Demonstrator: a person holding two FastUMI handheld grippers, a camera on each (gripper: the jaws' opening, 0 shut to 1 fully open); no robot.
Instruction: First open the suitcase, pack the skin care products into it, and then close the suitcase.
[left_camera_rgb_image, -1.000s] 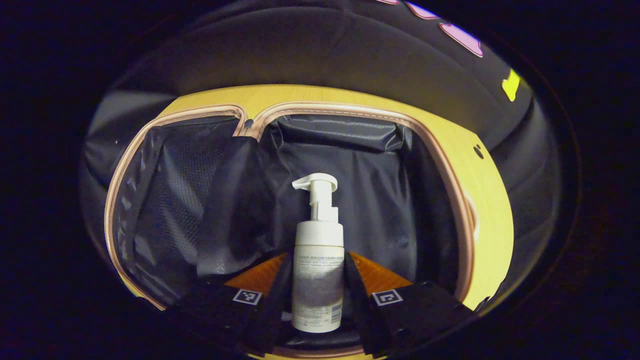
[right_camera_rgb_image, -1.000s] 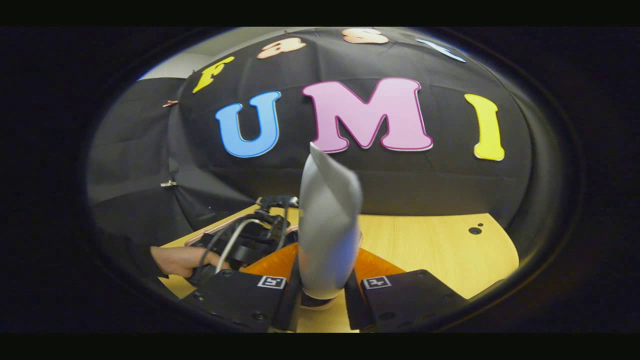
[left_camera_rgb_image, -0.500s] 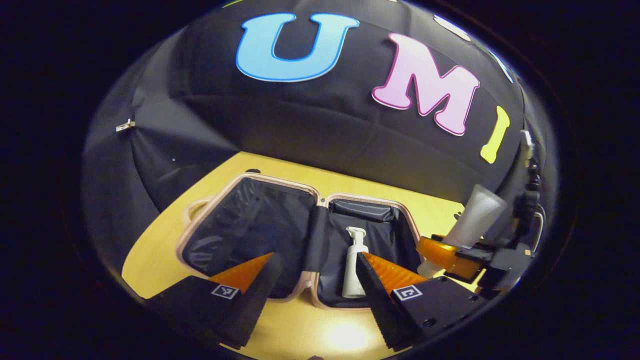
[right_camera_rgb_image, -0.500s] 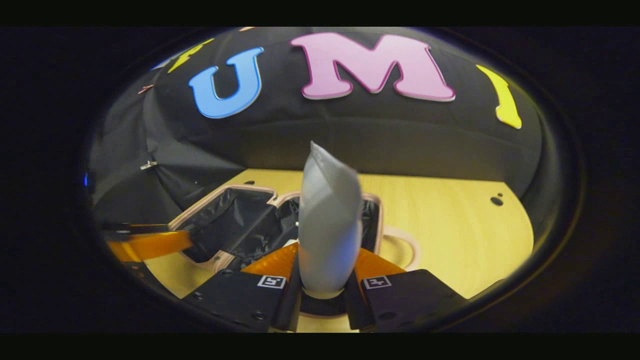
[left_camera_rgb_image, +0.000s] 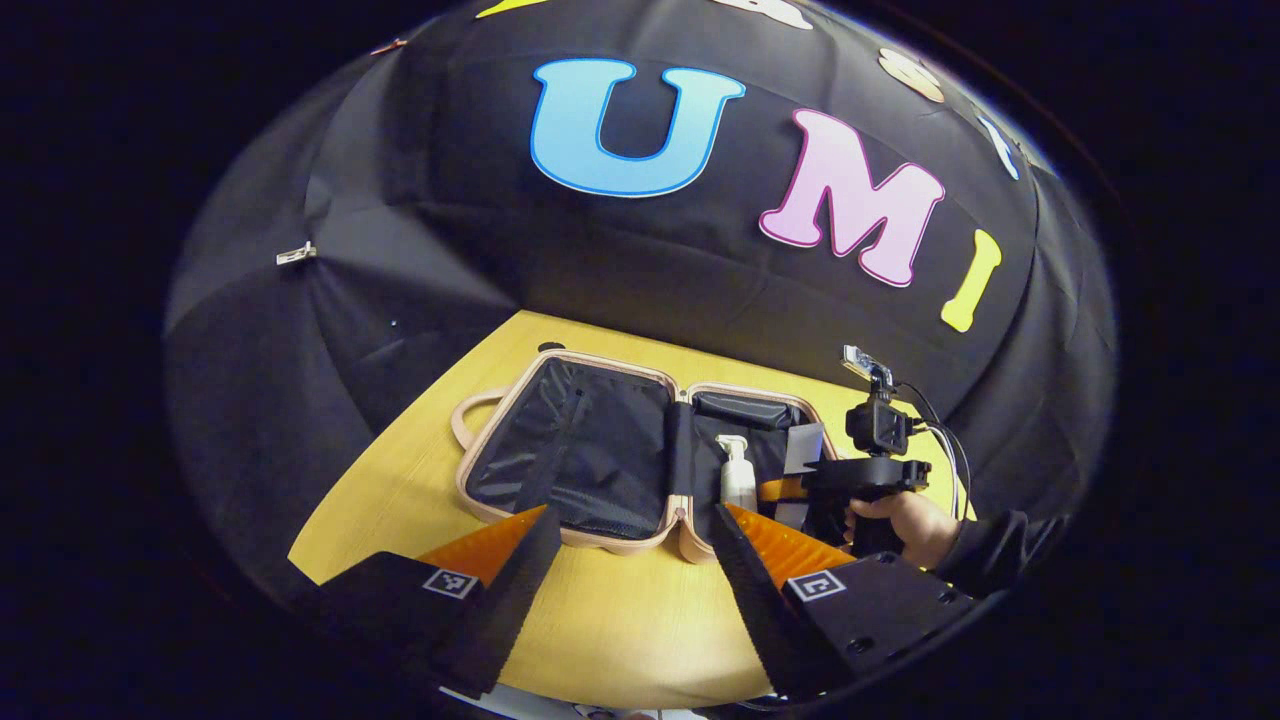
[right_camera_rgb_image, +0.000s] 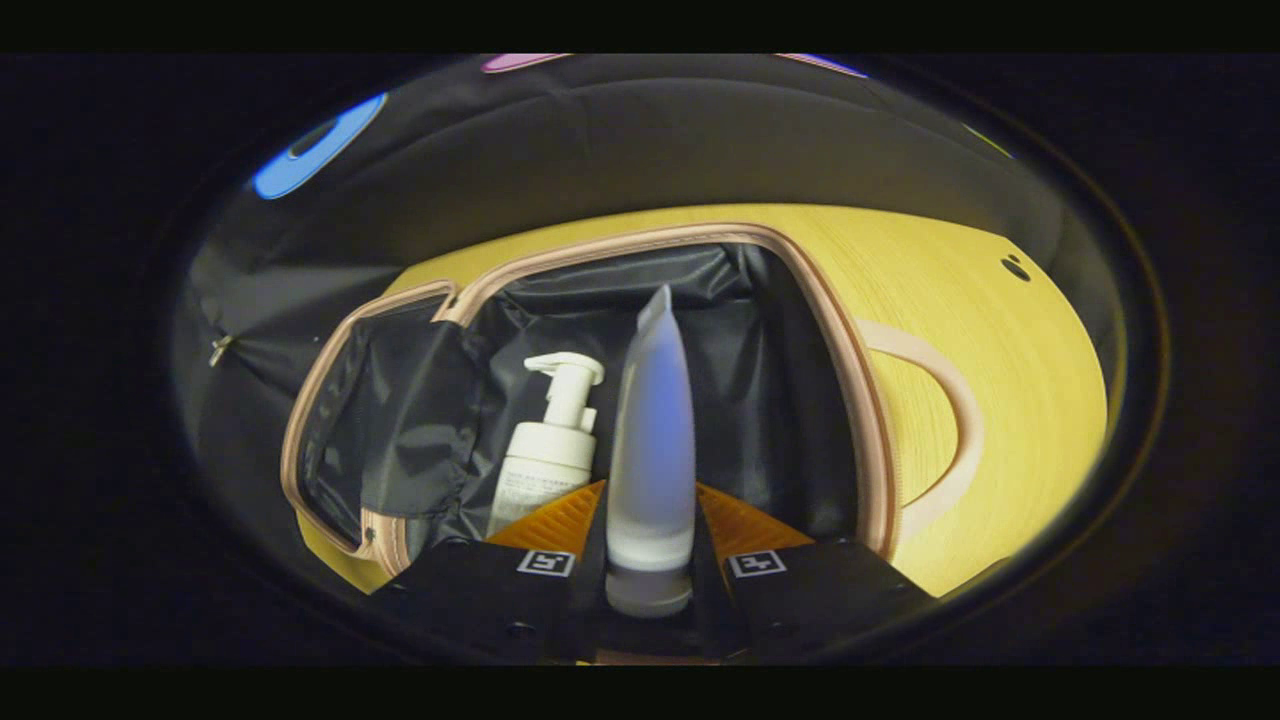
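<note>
The suitcase (left_camera_rgb_image: 500, 495) lies open on the table, pale pink rim, black lining. A white pump bottle (left_camera_rgb_image: 737, 478) lies in its right half. My left gripper (left_camera_rgb_image: 635, 512) stands open and holds nothing, drawn back above the table's near side. My right gripper (right_camera_rgb_image: 650, 520) is shut on a pale grey tube (right_camera_rgb_image: 652, 420), held over the suitcase's right half (right_camera_rgb_image: 790, 400) just right of the pump bottle (right_camera_rgb_image: 548, 450). In the left gripper view, the right gripper (left_camera_rgb_image: 800, 490) holds the tube (left_camera_rgb_image: 803, 447) at that half's right edge.
The yellow table (left_camera_rgb_image: 400, 490) carries the suitcase, with bare wood (right_camera_rgb_image: 1000, 330) to its right. The suitcase's handle (right_camera_rgb_image: 955, 420) loops out on that side. A hand (left_camera_rgb_image: 905, 520) and dark sleeve hold the right gripper. Black cloth walls stand close behind.
My left gripper let go of the pump bottle in the suitcase's right half and drew back, open. My right gripper carried the tube from above the table down over that half.
</note>
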